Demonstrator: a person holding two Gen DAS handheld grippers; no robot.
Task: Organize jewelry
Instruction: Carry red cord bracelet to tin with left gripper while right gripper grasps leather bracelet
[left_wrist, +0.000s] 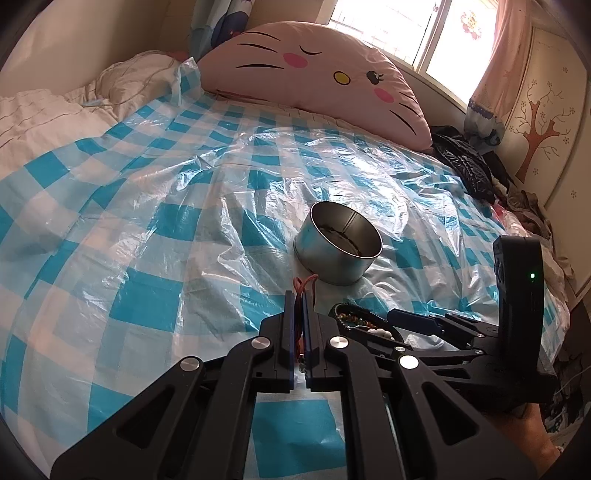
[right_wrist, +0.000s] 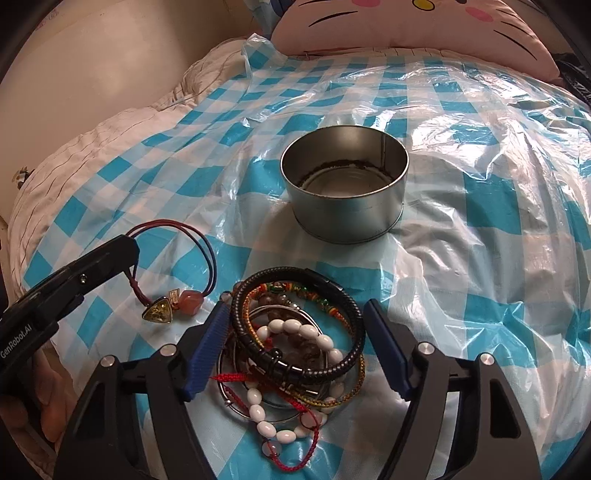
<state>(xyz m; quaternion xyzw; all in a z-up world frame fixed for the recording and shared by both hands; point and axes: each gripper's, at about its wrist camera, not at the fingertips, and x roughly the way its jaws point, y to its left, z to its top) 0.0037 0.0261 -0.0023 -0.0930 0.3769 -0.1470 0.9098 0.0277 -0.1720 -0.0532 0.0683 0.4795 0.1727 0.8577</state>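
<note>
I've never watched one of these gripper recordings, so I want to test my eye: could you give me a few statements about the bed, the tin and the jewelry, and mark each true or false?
1. The round metal tin stands upright with no lid on. True.
2. The left gripper is shut on the red cord bracelet. True.
3. The pile of bracelets already lies inside the tin. False: it lies on the checked plastic sheet, in front of the tin.
4. The right gripper is clamped shut on one white bead. False: its jaws stand apart on either side of the pile.
</note>
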